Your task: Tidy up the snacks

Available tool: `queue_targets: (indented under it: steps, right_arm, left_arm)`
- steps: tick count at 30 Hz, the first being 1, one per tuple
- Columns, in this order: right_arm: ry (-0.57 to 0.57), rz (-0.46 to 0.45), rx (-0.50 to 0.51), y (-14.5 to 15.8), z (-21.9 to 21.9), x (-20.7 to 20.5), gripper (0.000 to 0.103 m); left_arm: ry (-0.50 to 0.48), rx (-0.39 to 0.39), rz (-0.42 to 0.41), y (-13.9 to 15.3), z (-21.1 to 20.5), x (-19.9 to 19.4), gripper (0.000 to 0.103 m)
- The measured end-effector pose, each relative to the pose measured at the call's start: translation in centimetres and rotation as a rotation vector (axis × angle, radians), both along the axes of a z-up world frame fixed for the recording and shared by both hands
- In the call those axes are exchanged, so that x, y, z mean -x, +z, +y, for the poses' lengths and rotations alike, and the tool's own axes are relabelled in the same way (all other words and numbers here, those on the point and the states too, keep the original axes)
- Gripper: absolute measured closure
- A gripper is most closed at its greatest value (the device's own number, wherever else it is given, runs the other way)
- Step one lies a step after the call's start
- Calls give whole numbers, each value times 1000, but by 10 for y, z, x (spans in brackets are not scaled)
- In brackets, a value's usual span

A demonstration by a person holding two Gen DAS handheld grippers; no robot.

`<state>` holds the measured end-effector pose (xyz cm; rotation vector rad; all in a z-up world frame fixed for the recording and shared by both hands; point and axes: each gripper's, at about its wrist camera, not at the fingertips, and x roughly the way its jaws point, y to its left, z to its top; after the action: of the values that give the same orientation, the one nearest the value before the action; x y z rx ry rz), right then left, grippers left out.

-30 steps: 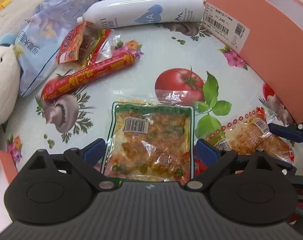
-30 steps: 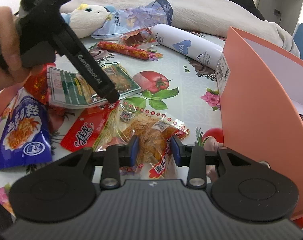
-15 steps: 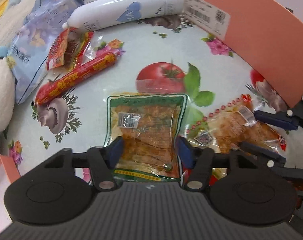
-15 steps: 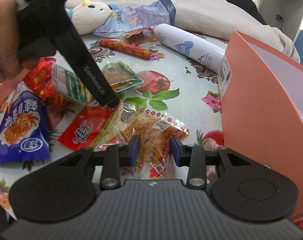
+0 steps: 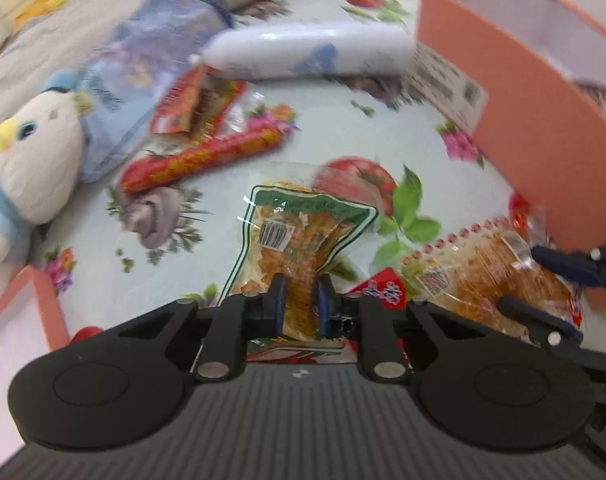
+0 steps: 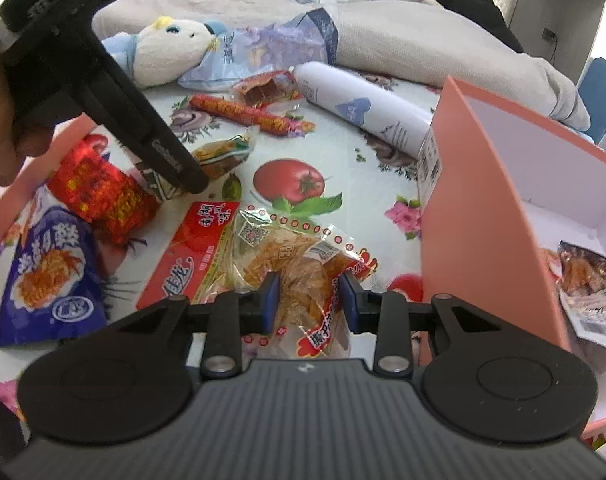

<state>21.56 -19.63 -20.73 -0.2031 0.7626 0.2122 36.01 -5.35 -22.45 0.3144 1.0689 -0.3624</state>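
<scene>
My left gripper (image 5: 299, 298) is shut on the green-edged snack packet (image 5: 303, 224) and holds it lifted and creased above the tablecloth; it also shows in the right wrist view (image 6: 223, 154). My right gripper (image 6: 309, 300) has its pads on both sides of a clear packet of orange snack (image 6: 299, 264) lying on the table, pinching it. That packet also shows in the left wrist view (image 5: 483, 276). The orange box (image 6: 475, 216) stands to the right with one packet (image 6: 587, 276) inside.
A red sausage stick (image 6: 243, 112), a white spray bottle (image 6: 367, 110), a plush toy (image 6: 171, 52), a blue snack bag (image 6: 49, 276), a shiny red packet (image 6: 99, 192) and a flat red packet (image 6: 183, 256) lie on the tablecloth. A second orange box edge (image 5: 27, 300) is at left.
My left gripper has closed on the green-edged packet and raised it off the table. My right gripper stays on the clear orange packet with its jaws slightly wider.
</scene>
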Motion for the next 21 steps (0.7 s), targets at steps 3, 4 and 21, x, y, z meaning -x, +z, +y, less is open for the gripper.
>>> queue_targets:
  steps: [3,4,21]
  right_arm:
    - [-5,-8,-9,11,-3,0,68]
    - [-5,-13,-17,17,-5,0,68]
    - [-7,-101,-153,119,-46,4,68]
  left_arm:
    - [65,50,-21,16,9,3,85]
    - [83,62,-30,22,11,4,85]
    - [380,291,-212,145,41,50,85]
